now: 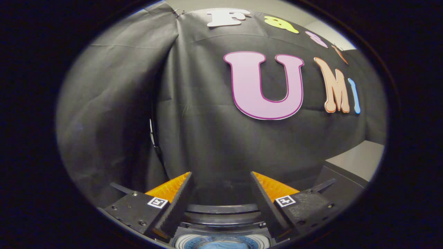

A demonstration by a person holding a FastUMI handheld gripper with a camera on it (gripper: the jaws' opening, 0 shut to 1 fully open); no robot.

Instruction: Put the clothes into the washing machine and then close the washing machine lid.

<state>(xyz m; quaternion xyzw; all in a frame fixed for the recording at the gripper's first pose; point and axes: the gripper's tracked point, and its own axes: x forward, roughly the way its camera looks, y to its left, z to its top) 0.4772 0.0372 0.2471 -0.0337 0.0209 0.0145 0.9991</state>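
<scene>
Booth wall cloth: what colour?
Black, creased cloth, clearest in the gripper view; the open, empty gripper points at it.

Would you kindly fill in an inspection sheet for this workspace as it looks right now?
Surface: a pale grey panel to the right beyond the claw, bare where it shows.
Job's things: washing machine below and between the fingers, its round opening facing up; something blue, likely clothes, lies inside. The lid's position cannot be told.
Clutter: nothing seen.
Grippers: claw open, fingers spread apart above the machine, nothing between them.
Cables: a thin light strip hangs at the fold of the cloth; whether it is a cable cannot be told.
Surroundings: black cloth wall ahead, creased on the left; pale wall above it.
</scene>
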